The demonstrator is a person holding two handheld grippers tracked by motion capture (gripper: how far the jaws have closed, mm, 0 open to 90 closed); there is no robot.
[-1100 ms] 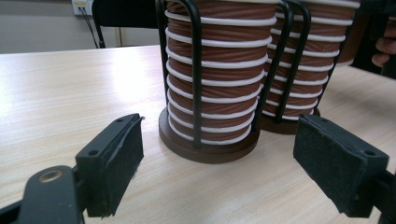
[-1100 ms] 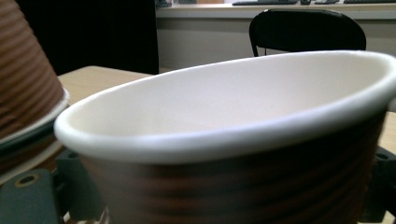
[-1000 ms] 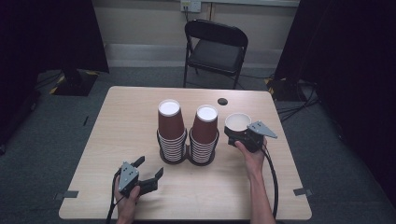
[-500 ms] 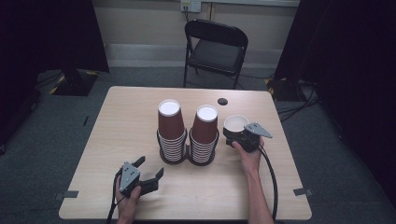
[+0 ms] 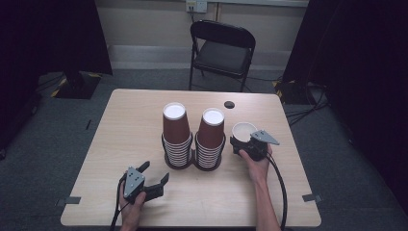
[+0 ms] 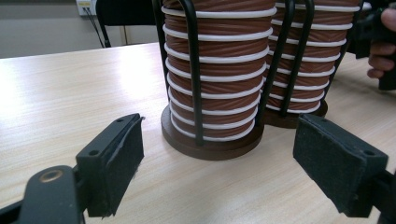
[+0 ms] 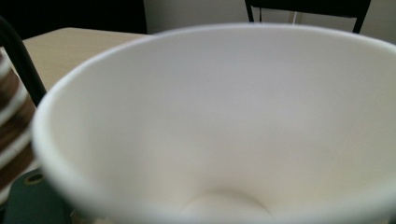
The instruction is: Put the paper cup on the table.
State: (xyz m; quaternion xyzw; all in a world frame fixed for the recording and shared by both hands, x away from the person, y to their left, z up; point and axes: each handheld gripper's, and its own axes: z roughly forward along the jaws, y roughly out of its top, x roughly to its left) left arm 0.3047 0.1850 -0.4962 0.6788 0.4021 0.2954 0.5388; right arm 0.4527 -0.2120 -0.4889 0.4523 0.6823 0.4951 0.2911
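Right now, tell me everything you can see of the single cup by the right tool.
The single cup is a paper cup with a plain white inside and a rolled white rim, seen open and empty in the right gripper view. It sits mouth-up at the right tool, right of the two racked cup stacks. The tool appears to hold it; the jaws are hidden behind it. Its outer wall is barely visible.

A: The table [image 5: 125,130] looks like pale wood-grain laminate, smooth with a soft sheen. The stacked cups [image 6: 212,70] are seen as ribbed brown paper with rolled white rims.

B: Agreed. The rack [image 6: 194,70] reads as glossy black metal rod on a dark matt base. The single cup [image 7: 224,121] is lined smooth and white. Matt, foam-like pads [image 6: 123,163] are noted.
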